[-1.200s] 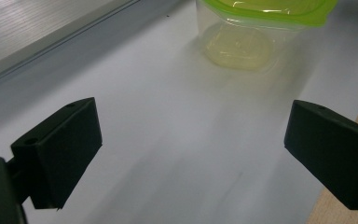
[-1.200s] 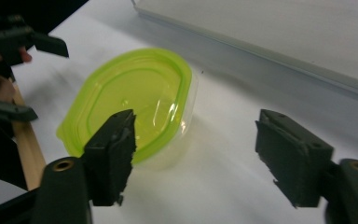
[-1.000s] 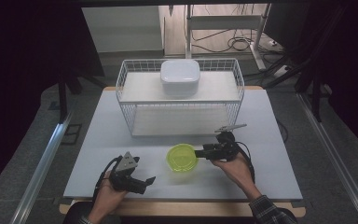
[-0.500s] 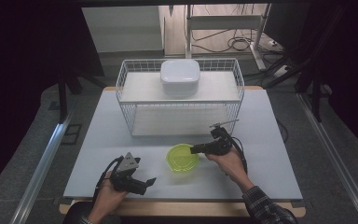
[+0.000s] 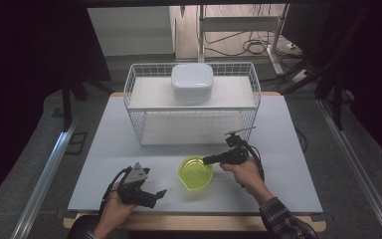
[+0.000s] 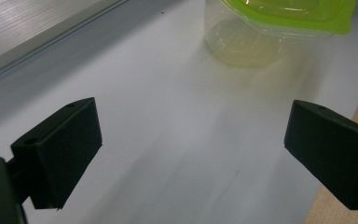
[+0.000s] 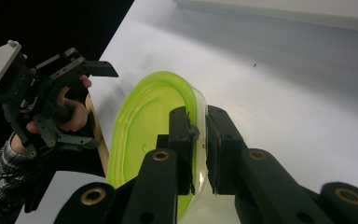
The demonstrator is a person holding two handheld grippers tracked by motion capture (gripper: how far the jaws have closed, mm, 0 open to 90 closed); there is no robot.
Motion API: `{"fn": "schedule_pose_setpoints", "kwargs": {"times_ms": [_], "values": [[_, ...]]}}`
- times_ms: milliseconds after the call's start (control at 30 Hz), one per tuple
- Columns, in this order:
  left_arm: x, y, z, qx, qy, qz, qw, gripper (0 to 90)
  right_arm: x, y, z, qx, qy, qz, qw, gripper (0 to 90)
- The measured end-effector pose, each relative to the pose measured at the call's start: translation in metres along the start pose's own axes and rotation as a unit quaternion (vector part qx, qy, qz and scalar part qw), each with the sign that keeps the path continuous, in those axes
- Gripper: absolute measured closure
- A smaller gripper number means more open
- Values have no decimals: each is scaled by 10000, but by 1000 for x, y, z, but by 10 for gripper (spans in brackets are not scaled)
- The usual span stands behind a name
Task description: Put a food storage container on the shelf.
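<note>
Two grippers at work, lower part of the high view; right gripper (image 5: 210, 160) sits centre-right, its jaws have just been closing and now pinch the near wall of the green container (image 5: 195, 172), one jaw inside the rim, one outside, per the right gripper view (image 7: 196, 140); container stands upright on the table (image 5: 288, 149), lower centre of frame, just left of the right gripper's tips; its rim looks roughly round, no clear long axis; right hand is plainly the nearer. Left gripper (image 5: 151, 195) hovers lower left, jaws wide apart w/ nothing between, container (image 6: 279, 28) ahead at upper right of its view. Wire rack (image 5: 191, 102) w/ white lidded box (image 5: 192, 82) stands behind, upper centre; dark room around, cables on floor at top.
</note>
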State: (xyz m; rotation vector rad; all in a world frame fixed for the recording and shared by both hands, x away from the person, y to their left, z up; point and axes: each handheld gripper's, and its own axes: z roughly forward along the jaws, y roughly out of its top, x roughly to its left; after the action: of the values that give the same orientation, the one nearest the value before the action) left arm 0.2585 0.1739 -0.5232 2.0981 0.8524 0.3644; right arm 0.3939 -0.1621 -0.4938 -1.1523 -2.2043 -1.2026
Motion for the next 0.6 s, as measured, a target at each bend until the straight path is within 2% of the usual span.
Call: {"fn": "schedule_pose_setpoints", "kwargs": {"times_ms": [133,400,600], "values": [[0,0,-1,-29,6,-20,10000,37,1,0,-6,-154,121,101,9998,814],[1,0,-2,-98,19,-87,9999,37,11,3,-22,-391,140,6,9991,815],[1,0,-2,-110,17,-97,9999,36,20,7,-33,-576,197,20,9981,814]]}}
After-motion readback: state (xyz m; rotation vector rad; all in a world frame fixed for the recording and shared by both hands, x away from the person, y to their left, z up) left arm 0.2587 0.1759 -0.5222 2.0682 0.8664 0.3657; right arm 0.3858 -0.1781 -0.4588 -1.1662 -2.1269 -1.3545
